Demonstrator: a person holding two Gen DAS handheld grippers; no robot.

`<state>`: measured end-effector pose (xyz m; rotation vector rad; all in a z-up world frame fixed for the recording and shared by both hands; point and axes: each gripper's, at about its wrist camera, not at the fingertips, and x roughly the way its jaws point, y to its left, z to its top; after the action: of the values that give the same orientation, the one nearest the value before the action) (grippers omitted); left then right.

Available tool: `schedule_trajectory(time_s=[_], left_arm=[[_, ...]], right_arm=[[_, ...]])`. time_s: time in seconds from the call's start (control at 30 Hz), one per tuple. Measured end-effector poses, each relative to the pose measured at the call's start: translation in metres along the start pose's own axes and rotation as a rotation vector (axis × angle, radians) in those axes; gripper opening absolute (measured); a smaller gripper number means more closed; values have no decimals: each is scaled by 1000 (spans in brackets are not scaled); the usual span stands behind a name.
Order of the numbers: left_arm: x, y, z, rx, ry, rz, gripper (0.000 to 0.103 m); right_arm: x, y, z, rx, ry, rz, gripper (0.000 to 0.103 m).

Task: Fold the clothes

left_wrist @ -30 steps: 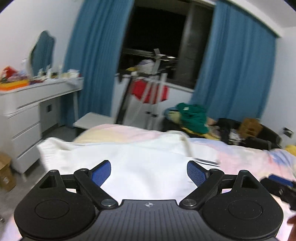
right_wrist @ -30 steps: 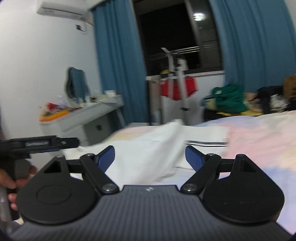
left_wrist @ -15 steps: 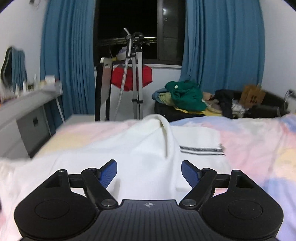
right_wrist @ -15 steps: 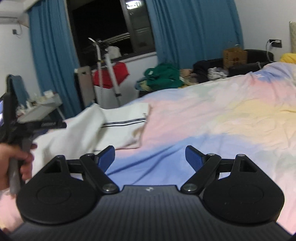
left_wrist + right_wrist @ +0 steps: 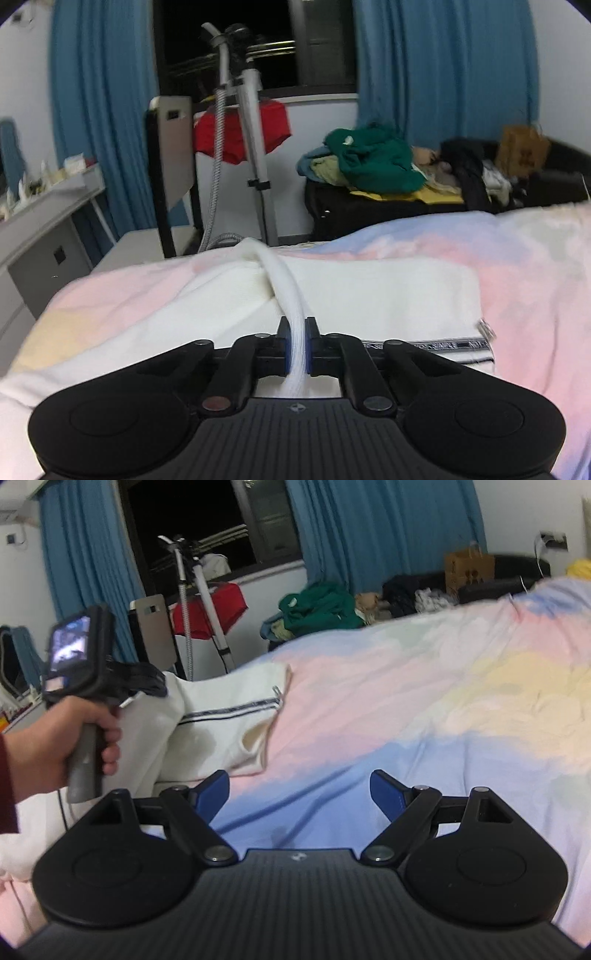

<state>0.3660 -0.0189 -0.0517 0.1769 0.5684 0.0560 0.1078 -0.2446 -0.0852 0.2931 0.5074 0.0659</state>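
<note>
garment (image 5: 369, 295) on bed (image 5: 517, 266), toward its left edge | left tool (image 5: 297, 347) over garment, fold between its fingers | right tool (image 5: 300, 794) over bed, right of garment | stand (image 5: 255, 147) behind bed | clothes pile (image 5: 369, 158) right of stand | desk (image 5: 48, 199) left of bed

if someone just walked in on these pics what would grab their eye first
Probably the left gripper, fingers pinched on a raised ridge of the white garment, which is spread on the pastel bedsheet. Next, the right gripper hovering open and empty over bare sheet, right of the garment. Behind them hang blue curtains.
</note>
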Motion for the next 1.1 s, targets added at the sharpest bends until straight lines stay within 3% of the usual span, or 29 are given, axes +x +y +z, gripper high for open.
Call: schedule_trajectory(time_s=[0.13,0.3,0.43,0.57,0.7,0.8,0.97,1.1], left_arm=[[-50,-5,-3,66,-58,-29,3],[-145,2,-16,99,-135,-133,2],[-222,15,-49,112,-167,-215,2],[-278,19,-110,160,-161,-294,2],[-293,23,-177,142,-96,-312,2],[-281,27,-203,62,-11,-311,2],[-273,37,-205,-19,16,-333,3],[-266,41,-209,-59,35,-382,3]], right_arm=[[-3,-9,1,65,7,17,85],[-25,-17,4,101,-46,16,85],[-43,-22,7,126,-75,8,85],[-58,-32,7,200,-77,30,85],[-67,-42,0,296,-56,98,85],[-65,-50,-8,385,-20,179,85],[-42,-49,-13,465,62,250,77],[-2,-27,13,403,114,290,70]])
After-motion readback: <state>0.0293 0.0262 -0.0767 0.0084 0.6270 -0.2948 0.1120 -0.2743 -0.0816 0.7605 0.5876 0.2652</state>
